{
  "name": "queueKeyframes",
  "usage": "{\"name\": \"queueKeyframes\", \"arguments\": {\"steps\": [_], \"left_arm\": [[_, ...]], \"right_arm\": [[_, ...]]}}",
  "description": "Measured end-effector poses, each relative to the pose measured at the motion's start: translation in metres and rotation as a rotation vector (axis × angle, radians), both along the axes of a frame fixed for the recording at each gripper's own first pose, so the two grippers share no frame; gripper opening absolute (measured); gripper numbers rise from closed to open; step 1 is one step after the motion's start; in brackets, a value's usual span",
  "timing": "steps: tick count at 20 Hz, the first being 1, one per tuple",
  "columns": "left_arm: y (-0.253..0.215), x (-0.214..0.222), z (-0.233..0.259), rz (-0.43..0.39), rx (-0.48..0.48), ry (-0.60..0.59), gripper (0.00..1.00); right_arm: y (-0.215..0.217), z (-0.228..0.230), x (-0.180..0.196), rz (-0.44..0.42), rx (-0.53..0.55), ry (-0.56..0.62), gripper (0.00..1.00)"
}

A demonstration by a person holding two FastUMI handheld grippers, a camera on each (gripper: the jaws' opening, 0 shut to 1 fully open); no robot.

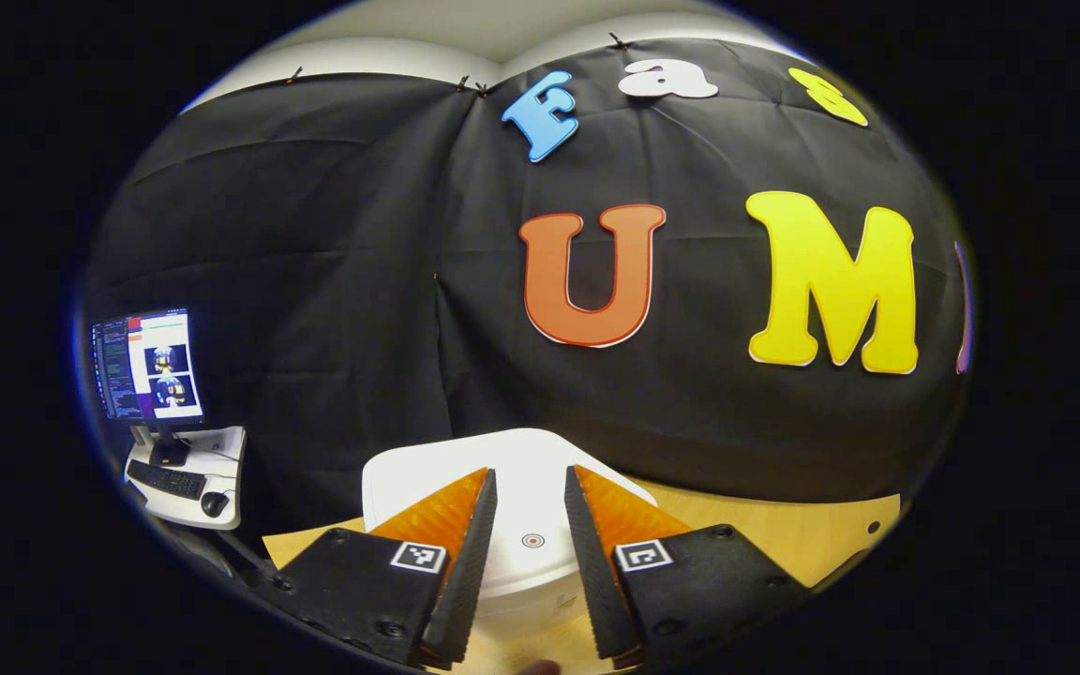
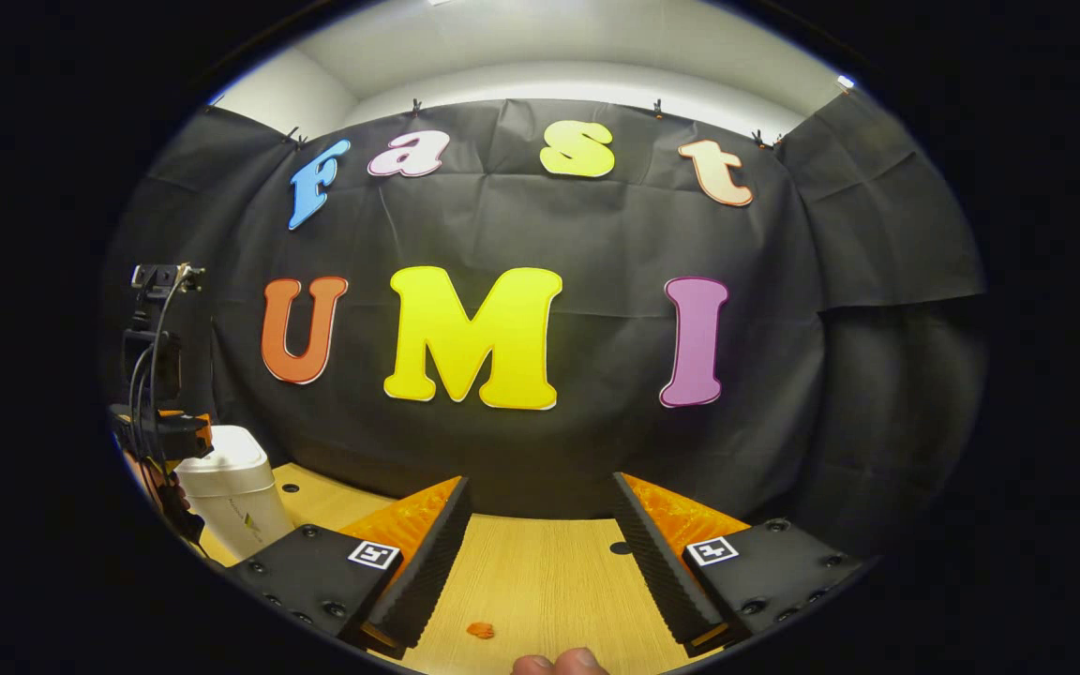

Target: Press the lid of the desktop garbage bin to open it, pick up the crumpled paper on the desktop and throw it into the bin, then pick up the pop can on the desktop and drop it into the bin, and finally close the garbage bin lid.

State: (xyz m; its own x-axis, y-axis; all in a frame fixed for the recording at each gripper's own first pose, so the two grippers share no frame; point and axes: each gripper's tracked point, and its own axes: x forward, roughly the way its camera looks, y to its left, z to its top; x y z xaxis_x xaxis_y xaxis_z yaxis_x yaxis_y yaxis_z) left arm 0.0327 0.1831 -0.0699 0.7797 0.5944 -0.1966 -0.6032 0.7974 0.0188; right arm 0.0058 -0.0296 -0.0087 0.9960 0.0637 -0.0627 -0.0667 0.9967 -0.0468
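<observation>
On the pale wooden tabletop (image 2: pixel 540 572) before the black cloth wall, I have the white plastic garbage bin (image 1: pixel 526 497) right under my left tool (image 1: pixel 531 487), its lid with the small red ring mark (image 1: pixel 532 541) shut. Both tools hold nothing: the left's fingers stand part-open, the right tool (image 2: pixel 540 516) wider. I judge the lid press is in hand: I need to lower the left tool onto that mark.

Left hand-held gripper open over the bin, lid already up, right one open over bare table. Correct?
Not quite: the lid is down, per the left gripper view. The rest holds: left hand-held gripper open over the bin, right hand-held gripper open over the table.
</observation>
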Motion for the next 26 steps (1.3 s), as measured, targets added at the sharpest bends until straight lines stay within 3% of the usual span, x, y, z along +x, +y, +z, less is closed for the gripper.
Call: {"name": "queueKeyframes", "arguments": {"steps": [1, 4, 7, 14, 18, 20, 21, 22, 24, 25, 26], "left_arm": [[0.001, 0.002, -0.004, 0.010, -0.009, 0.009, 0.46], [0.008, 0.003, -0.023, 0.043, -0.044, 0.049, 0.27], [0.010, 0.004, -0.039, 0.056, -0.089, 0.080, 0.17], [0.010, 0.001, -0.048, 0.096, -0.140, 0.078, 0.13], [0.012, 0.002, -0.038, 0.125, -0.069, 0.092, 0.10], [0.003, 0.016, -0.033, 0.050, -0.084, 0.072, 0.09], [-0.008, 0.016, -0.026, 0.005, -0.087, 0.059, 0.14], [-0.014, 0.018, -0.017, -0.023, -0.063, 0.040, 0.37], [-0.024, 0.016, 0.023, -0.065, 0.022, -0.025, 0.63], [-0.030, 0.019, 0.035, -0.099, 0.055, -0.059, 0.58], [-0.039, 0.021, 0.047, -0.134, 0.083, -0.083, 0.62]], "right_arm": [[0.000, 0.001, 0.000, 0.002, -0.003, -0.001, 0.94], [-0.003, -0.002, 0.002, 0.001, -0.009, 0.009, 0.94], [-0.010, -0.005, 0.003, -0.012, -0.007, 0.018, 0.94], [-0.002, -0.015, 0.003, 0.003, -0.015, 0.045, 0.94], [0.003, -0.010, 0.003, 0.017, -0.020, 0.029, 0.94], [0.005, -0.009, 0.004, 0.020, -0.015, 0.025, 0.94], [0.007, -0.007, 0.004, 0.020, -0.010, 0.021, 0.94], [0.008, -0.005, 0.004, 0.020, -0.005, 0.016, 0.94], [0.010, -0.004, 0.004, 0.022, 0.005, 0.008, 0.94], [0.012, -0.003, 0.002, 0.024, 0.012, 0.005, 0.94], [0.012, -0.002, 0.002, 0.024, 0.017, 0.002, 0.95]]}}
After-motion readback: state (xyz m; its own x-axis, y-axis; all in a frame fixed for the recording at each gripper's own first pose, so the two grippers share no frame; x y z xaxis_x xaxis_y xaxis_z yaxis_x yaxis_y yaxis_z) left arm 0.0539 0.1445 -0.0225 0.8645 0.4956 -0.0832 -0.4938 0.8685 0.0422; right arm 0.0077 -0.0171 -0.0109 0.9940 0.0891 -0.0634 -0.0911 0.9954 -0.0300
